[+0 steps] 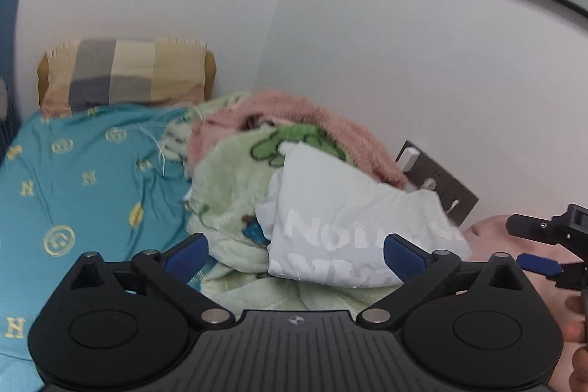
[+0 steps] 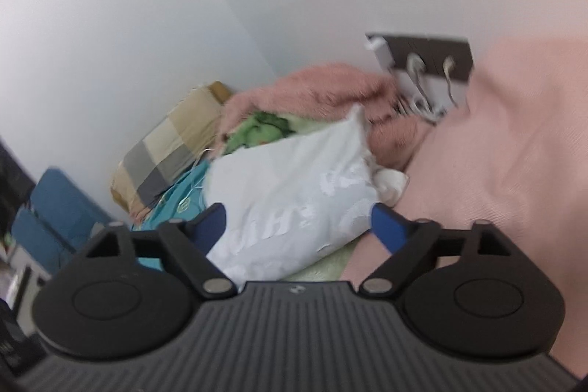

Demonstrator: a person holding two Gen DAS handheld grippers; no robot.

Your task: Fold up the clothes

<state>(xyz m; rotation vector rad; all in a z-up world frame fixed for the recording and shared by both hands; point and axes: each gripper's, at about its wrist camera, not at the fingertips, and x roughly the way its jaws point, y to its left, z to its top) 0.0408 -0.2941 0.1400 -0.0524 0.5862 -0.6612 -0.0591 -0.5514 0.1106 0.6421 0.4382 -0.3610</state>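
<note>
White printed T-shirt (image 1: 341, 226) lies folded on the green fleece blanket (image 1: 228, 179) heaped against the bed's wall edge. Left tool (image 1: 296, 250) and right tool (image 2: 297, 226) are both spread, pinching nothing. This garment looks done; other unfolded clothes I cannot tell.

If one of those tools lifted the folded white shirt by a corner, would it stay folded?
Probably not. The white shirt looks thin and soft, so its layers would likely droop open. It seems light, and it lies tilted on the fluffy green blanket, so a push might slide it.
</note>
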